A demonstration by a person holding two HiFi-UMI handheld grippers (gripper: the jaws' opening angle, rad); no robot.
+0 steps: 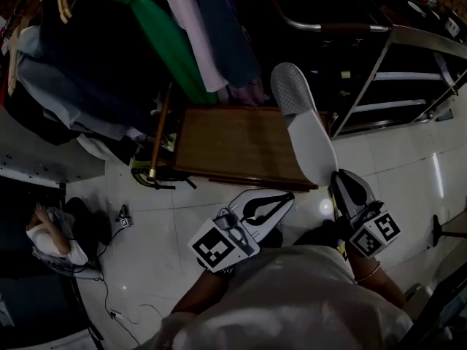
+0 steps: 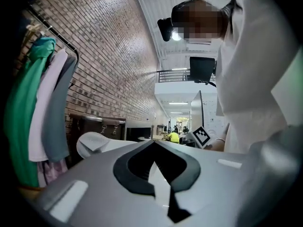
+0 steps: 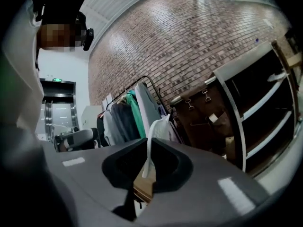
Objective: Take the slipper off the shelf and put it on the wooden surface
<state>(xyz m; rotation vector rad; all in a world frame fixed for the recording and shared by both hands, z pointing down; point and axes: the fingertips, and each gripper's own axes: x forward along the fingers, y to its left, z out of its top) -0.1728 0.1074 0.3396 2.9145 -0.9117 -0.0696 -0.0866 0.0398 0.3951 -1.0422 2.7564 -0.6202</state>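
Over the right edge of the wooden tabletop (image 1: 226,144), the white slipper (image 1: 306,126) is held aloft, its near end pinched by the right tool (image 1: 340,179). The left tool (image 1: 282,199) is pressed together, empty, near the front edge.

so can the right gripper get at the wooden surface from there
Probably yes: the right gripper, shut on the slipper, holds it over the right edge of the wooden surface, which looks bare; the hanging clothes sit behind it.
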